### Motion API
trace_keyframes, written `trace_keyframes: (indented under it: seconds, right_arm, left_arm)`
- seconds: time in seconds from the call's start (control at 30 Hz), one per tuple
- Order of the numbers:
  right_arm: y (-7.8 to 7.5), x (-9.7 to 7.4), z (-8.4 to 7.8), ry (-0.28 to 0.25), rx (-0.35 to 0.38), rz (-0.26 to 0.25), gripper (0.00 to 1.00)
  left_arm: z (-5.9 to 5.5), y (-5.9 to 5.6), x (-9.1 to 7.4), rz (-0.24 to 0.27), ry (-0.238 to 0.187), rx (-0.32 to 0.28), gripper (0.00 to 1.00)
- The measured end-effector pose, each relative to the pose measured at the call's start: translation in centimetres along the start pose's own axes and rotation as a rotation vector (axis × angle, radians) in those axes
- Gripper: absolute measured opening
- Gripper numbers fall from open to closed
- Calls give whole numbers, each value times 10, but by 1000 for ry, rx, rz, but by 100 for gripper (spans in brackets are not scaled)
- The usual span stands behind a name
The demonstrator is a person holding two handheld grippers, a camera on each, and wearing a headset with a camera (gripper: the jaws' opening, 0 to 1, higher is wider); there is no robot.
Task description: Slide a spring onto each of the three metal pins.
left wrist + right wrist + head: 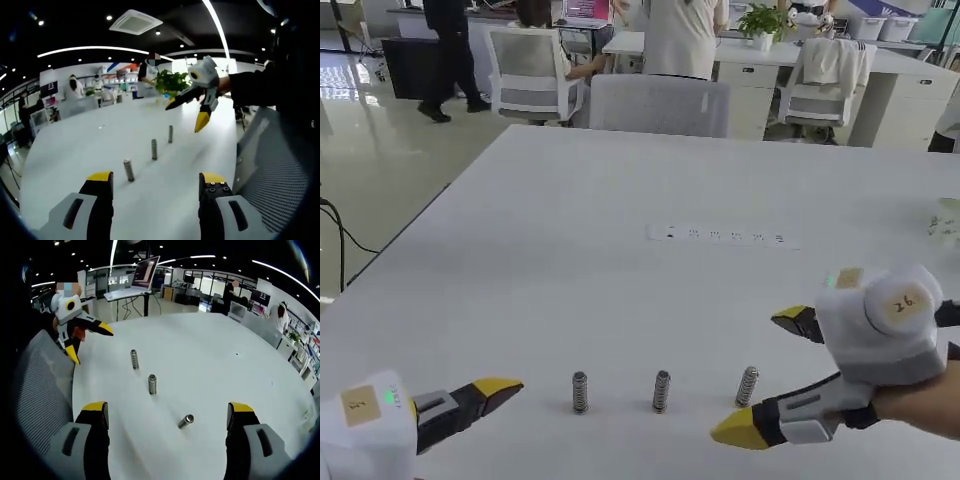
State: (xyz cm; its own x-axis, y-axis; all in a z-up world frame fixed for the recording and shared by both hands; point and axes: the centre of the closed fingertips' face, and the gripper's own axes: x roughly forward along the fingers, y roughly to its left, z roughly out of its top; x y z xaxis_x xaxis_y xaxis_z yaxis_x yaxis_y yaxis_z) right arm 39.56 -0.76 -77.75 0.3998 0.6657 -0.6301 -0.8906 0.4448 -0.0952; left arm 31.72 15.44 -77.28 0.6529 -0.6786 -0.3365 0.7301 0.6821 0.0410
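Note:
Three small metal springs stand in a row near the front of the white table [620, 300]: left spring [580, 392], middle spring [661, 391], right spring [748, 386]. Each coil looks threaded on a pin, with a metal tip showing at its top. The right spring [185, 421] leans over. My right gripper [763, 374] is open, and its yellow-tipped jaws straddle the right spring without touching it. My left gripper [156, 177] is open and empty, low at the left, its fingertip [498, 386] short of the left spring [129, 170].
A flush socket strip [720, 236] lies in the tabletop further back. A grey chair [660, 104] and white chairs stand at the far edge, with people and desks behind. The table's left edge [410, 230] runs diagonally, with floor beyond it.

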Motion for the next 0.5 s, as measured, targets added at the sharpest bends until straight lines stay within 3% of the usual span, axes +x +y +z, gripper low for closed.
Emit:
trace_keyframes:
  seconds: [0.5]
  right_arm:
    - [5,-11,-18,-34,54,-12,99]
  left_arm:
    - [1,0,0,4,-6,0,66]
